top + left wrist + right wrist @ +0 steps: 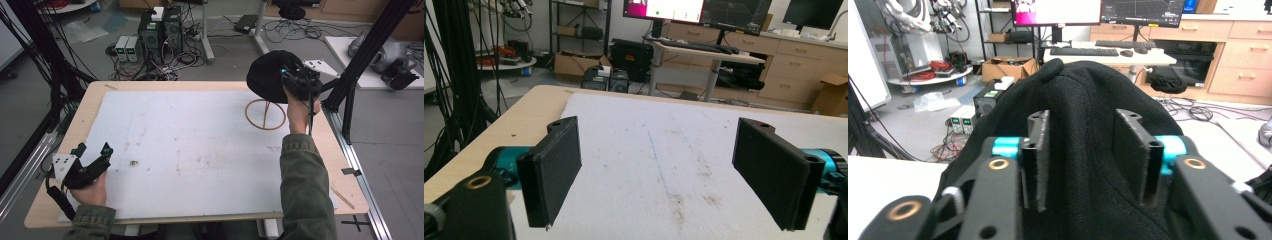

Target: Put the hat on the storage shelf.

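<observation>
Over the far right of the counter (90, 107) | my right tongs (1090, 157) are straddling the black hat (1088, 100) sitting on the wooden stand (265, 116), jaws parted, fabric between them unpinched | I am judging it soft, light, floppy; pinching a fold near the crown suits best | left tongs (664, 175) are resting open, empty.

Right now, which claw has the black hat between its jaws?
The right claw: its jaws straddle a fold of the black hat over the wooden ring stand. The left claw gapes over bare white mat.
</observation>
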A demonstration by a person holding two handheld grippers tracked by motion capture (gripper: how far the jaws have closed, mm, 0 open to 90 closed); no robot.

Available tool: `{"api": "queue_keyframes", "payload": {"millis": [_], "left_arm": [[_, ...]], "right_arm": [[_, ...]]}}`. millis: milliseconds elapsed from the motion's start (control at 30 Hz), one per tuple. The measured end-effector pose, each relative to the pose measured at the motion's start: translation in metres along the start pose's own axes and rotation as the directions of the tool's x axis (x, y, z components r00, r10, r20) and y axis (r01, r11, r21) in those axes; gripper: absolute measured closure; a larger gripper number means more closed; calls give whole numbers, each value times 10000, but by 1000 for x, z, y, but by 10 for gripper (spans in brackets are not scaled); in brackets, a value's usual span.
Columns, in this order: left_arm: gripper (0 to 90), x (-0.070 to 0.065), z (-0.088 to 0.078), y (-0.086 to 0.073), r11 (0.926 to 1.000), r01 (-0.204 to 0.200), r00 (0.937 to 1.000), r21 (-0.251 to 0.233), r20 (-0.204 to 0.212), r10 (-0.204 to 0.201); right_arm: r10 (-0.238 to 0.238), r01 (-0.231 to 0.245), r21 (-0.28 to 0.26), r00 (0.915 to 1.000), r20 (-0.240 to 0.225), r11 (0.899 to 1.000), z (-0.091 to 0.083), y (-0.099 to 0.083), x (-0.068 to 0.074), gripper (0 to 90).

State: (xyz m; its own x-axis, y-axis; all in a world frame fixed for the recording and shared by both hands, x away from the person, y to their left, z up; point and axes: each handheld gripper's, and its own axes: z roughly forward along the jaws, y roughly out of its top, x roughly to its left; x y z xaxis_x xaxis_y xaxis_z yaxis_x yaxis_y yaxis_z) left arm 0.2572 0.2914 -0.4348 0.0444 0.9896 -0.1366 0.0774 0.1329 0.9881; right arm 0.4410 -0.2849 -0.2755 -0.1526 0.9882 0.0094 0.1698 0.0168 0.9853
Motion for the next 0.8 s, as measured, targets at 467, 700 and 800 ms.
{"api": "queue_keyframes", "payload": {"millis": [467,700,800], "left_arm": [[198,0,0,0,10000,42,10000,-42,6,-42],[197,0,0,1,9999,58,10000,-86,-10,-58],[197,0,0,1,10000,66,10000,-74,-2,-66]], "right_arm": [[-232,248,-522,9992,310,9983,-12,-7,12,159],[-385,404,-654,9988,288,9970,-20,-9,24,38],[-369,378,-716,9992,148,9967,-26,-14,27,38]]}}
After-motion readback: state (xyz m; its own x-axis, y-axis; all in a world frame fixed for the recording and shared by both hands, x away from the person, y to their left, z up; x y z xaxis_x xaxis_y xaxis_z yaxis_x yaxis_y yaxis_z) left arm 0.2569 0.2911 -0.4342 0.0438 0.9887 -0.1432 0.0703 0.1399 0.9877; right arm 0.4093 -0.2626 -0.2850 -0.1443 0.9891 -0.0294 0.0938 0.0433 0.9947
